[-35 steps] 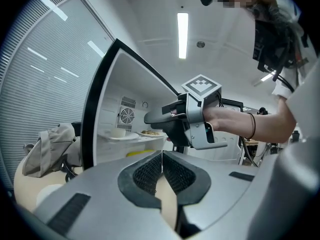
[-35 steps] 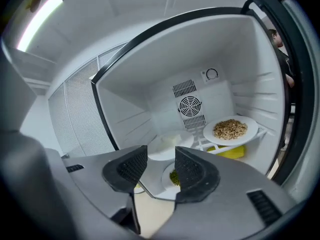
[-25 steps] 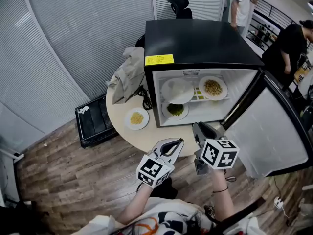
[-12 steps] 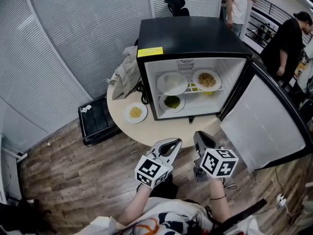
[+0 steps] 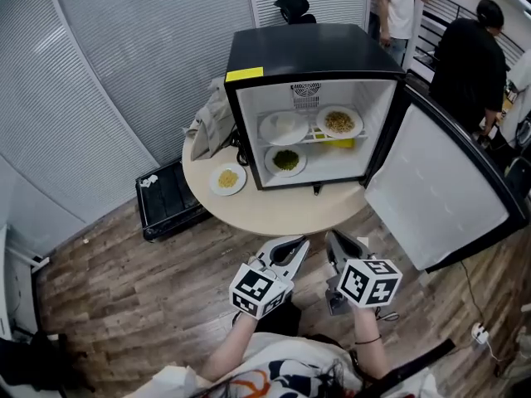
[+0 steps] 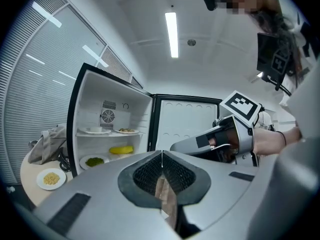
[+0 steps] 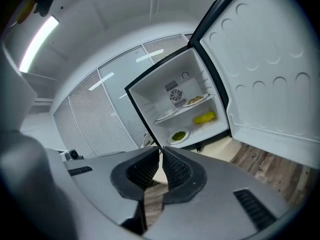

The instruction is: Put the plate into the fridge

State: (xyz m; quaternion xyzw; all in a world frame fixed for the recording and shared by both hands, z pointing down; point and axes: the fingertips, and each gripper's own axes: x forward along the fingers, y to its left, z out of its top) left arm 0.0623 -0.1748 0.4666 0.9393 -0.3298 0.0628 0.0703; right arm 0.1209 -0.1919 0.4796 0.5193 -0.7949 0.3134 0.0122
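Head view: yellow label (image 5: 245, 75) on fridge (image 5: 315, 48), print unreadable; left claw (image 5: 301, 241) closed, right claw (image 5: 331, 236) just closing, both empty.

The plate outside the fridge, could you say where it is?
Head view: the plate sits left on the round table, beside the open fridge.

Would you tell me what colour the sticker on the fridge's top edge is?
Yellow; the head view shows the sticker best.
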